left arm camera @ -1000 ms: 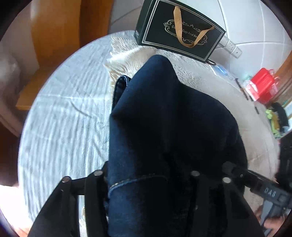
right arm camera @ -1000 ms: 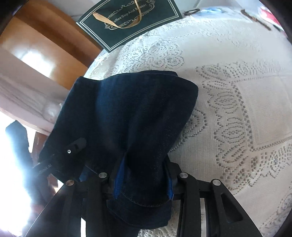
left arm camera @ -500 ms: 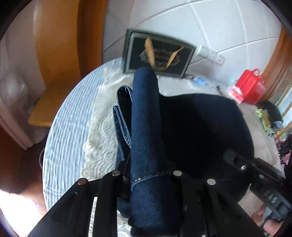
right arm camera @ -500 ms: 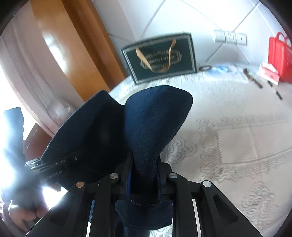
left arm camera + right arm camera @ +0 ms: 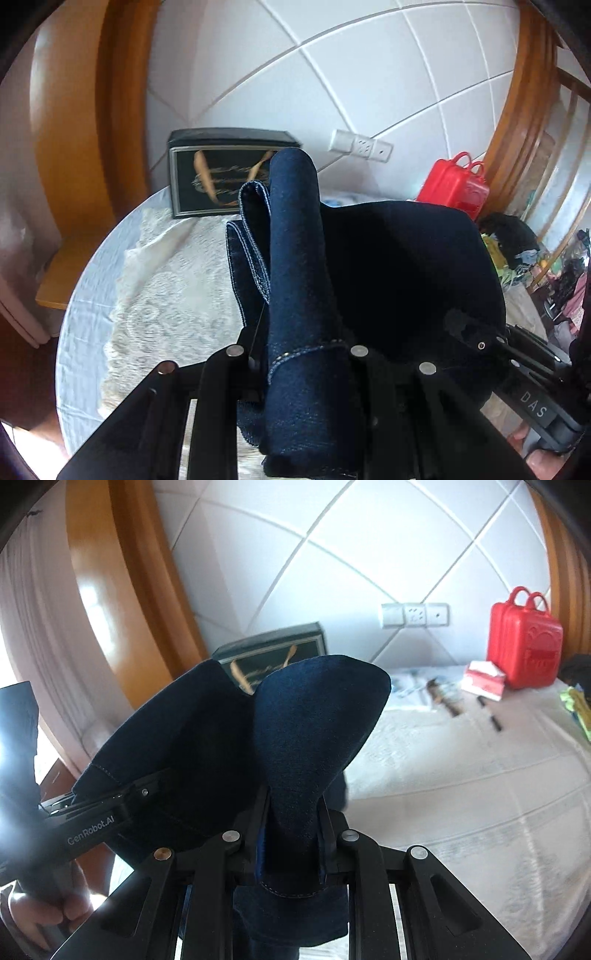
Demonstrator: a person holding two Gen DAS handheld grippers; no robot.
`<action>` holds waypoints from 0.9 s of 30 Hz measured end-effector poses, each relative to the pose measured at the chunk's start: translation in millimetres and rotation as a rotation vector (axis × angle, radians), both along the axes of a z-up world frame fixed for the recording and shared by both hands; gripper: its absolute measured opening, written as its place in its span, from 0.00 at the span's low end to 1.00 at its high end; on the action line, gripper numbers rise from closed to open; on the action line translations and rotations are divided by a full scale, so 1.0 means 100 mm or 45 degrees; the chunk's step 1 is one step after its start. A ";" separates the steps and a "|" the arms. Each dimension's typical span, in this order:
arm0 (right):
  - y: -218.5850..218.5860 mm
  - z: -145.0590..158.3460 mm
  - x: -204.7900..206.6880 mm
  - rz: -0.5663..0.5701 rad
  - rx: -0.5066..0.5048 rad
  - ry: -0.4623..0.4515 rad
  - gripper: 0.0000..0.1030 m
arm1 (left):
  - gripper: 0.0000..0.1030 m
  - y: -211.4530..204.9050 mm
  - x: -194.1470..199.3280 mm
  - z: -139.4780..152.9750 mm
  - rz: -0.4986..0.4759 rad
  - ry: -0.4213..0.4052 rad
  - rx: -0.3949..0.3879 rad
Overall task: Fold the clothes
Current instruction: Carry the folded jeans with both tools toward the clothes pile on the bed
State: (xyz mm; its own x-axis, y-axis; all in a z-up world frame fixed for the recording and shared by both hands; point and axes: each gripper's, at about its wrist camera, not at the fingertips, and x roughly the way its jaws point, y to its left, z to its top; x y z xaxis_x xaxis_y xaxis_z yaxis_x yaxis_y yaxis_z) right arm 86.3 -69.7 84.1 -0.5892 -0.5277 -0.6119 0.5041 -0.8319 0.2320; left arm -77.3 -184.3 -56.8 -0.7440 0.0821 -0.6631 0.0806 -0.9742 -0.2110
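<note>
Left-side window glare; motion blur; fisheye warp

Both wrist cams close, facing wall (image 5: 332,74).

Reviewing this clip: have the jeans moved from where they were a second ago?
Yes. The jeans, clamped in the left gripper and right gripper, have lifted off the lace tablecloth; their top now overlaps the dark gift bag.

you've got a white tiled wall (image 5: 332,554) behind, wooden door frame (image 5: 129,609), lace-covered table (image 5: 480,794), bright daylight left.
</note>
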 end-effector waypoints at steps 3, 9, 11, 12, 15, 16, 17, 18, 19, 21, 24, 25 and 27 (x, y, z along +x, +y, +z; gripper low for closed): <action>0.34 0.04 -0.11 0.008 -0.027 0.009 0.19 | 0.20 0.41 -0.06 0.06 0.010 0.011 -0.025; 0.94 0.14 -0.38 0.033 -0.044 0.037 0.18 | 0.20 1.09 -0.14 0.19 0.017 0.032 -0.025; 1.13 0.18 -0.42 0.018 -0.050 0.039 0.19 | 0.20 1.26 -0.15 0.24 -0.006 0.033 -0.028; 1.22 0.20 -0.44 0.006 -0.054 0.037 0.18 | 0.20 1.34 -0.18 0.26 -0.023 0.037 -0.030; 1.45 0.25 -0.46 -0.046 -0.049 0.048 0.18 | 0.20 1.57 -0.26 0.28 -0.099 0.056 -0.012; 1.54 0.28 -0.45 -0.072 -0.048 0.054 0.18 | 0.20 1.62 -0.27 0.28 -0.121 0.057 -0.001; 1.59 0.29 -0.45 -0.099 -0.041 0.057 0.18 | 0.20 1.67 -0.28 0.28 -0.144 0.058 0.008; 1.66 0.31 -0.43 -0.126 -0.020 0.059 0.18 | 0.20 1.73 -0.30 0.27 -0.171 0.060 0.016; 1.72 0.33 -0.42 -0.149 -0.003 0.062 0.18 | 0.20 1.80 -0.32 0.27 -0.199 0.063 0.027; 1.85 0.36 -0.40 -0.195 0.004 0.064 0.18 | 0.20 1.95 -0.32 0.28 -0.241 0.072 0.024; 2.09 0.35 -0.39 -0.258 0.007 0.057 0.18 | 0.20 2.21 -0.36 0.30 -0.296 0.066 0.009; 2.15 0.35 -0.39 -0.270 0.007 0.052 0.18 | 0.20 2.34 -0.39 0.31 -0.313 0.067 0.001; 2.34 0.35 -0.42 -0.290 -0.004 0.051 0.18 | 0.20 2.50 -0.43 0.33 -0.320 0.072 -0.009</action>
